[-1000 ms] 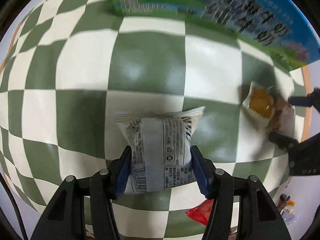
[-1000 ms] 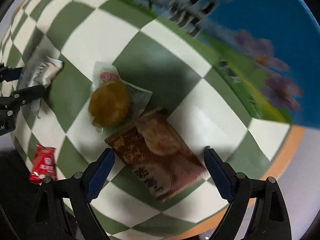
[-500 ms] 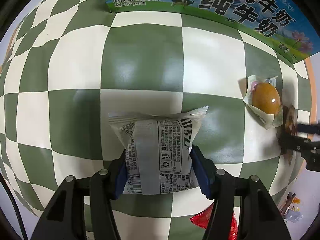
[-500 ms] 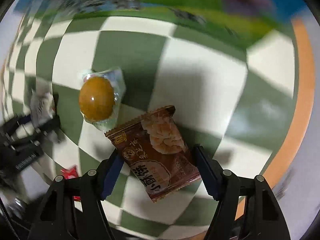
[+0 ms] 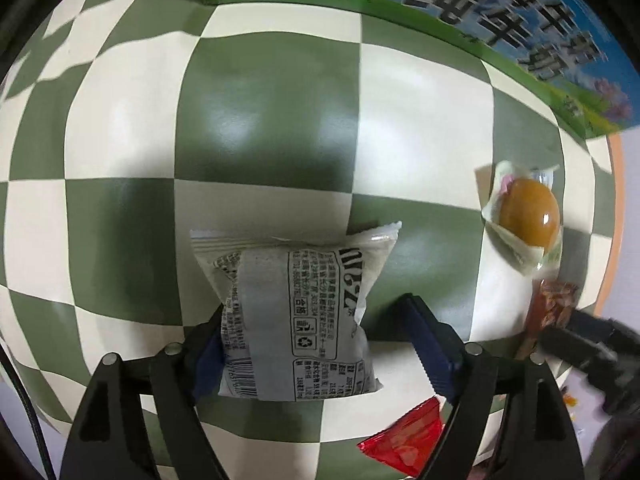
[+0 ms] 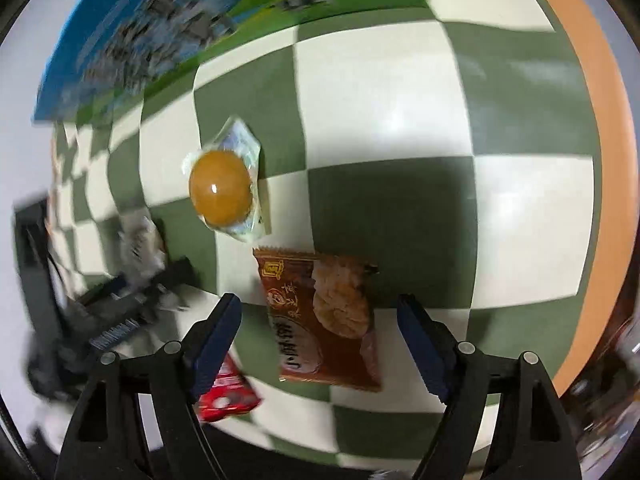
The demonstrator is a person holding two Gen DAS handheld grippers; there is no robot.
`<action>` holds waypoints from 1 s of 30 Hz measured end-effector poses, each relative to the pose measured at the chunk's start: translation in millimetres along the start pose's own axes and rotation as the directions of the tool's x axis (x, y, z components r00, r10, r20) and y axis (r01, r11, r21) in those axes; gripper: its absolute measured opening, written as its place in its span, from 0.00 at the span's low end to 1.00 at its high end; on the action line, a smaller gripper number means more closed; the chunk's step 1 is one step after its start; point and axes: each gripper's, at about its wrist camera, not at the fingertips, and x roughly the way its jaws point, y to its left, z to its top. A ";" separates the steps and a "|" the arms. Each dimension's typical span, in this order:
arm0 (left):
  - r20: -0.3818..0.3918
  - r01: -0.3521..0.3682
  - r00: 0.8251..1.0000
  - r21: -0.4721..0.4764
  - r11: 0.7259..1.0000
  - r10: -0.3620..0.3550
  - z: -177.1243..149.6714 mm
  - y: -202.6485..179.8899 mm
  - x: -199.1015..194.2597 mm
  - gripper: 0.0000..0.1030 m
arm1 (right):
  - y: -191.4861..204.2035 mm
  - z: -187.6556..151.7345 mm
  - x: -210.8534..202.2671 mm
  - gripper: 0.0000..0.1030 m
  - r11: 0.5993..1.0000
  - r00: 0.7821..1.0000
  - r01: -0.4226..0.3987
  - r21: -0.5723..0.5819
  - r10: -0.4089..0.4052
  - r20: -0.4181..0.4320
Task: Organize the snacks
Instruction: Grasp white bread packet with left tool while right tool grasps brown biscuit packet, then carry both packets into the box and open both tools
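Observation:
A grey-white snack packet (image 5: 296, 316) lies on the green-and-cream checked cloth between the fingers of my left gripper (image 5: 316, 340). The left jaw touches it and the right jaw stands apart, so the gripper is open. A brown biscuit packet (image 6: 324, 320) lies between the wide-open fingers of my right gripper (image 6: 320, 332), untouched. A clear-wrapped golden round cake (image 6: 222, 192) lies just beyond it; it also shows in the left wrist view (image 5: 526, 216). A small red packet (image 5: 404, 444) lies near the cloth's front edge.
A large blue-and-green milk carton box (image 5: 480, 20) stands along the far side of the cloth. The orange table rim (image 6: 592, 120) runs along the right. The left gripper shows blurred at the left of the right wrist view (image 6: 120, 312).
My left gripper has opened and let go of the grey-white packet. My right gripper has swung round and drawn over the brown packet, its jaws still wide.

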 end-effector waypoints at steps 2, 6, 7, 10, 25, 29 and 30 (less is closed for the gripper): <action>0.004 0.031 1.000 -0.027 0.999 -0.031 1.2 7.4 -2.0 0.79 | 13.5 -10.3 6.6 0.80 0.997 0.998 0.058 -0.042 -0.057 0.022; 0.024 0.015 1.000 -0.025 1.000 -0.015 -0.9 21.3 -5.5 0.63 | 28.0 -17.1 9.7 0.71 0.989 0.988 0.141 -0.045 -0.137 0.075; 0.028 0.007 1.000 -0.019 1.000 -0.007 -1.5 23.5 -7.4 0.55 | 27.2 -20.1 8.7 0.69 0.987 0.985 0.154 -0.034 -0.151 0.088; 0.025 0.005 1.000 -0.010 1.000 -0.005 -7.0 32.9 -13.7 0.51 | 30.1 -34.2 10.8 0.59 0.990 0.985 0.137 0.017 -0.138 0.106; -0.054 -0.048 0.997 0.001 0.999 0.048 -43.4 81.5 8.9 0.54 | -3.3 -83.3 8.5 0.63 0.989 1.000 0.020 0.150 -0.022 0.012; -0.021 -0.067 0.998 0.028 0.997 0.067 -50.7 80.0 2.1 0.50 | 20.9 -79.8 20.0 0.59 0.987 0.996 0.078 0.140 -0.082 0.025; -0.017 -0.066 0.998 0.030 0.997 0.066 -58.9 74.3 -0.9 0.50 | 23.9 -81.2 17.2 0.59 0.988 0.995 0.085 0.130 -0.091 0.035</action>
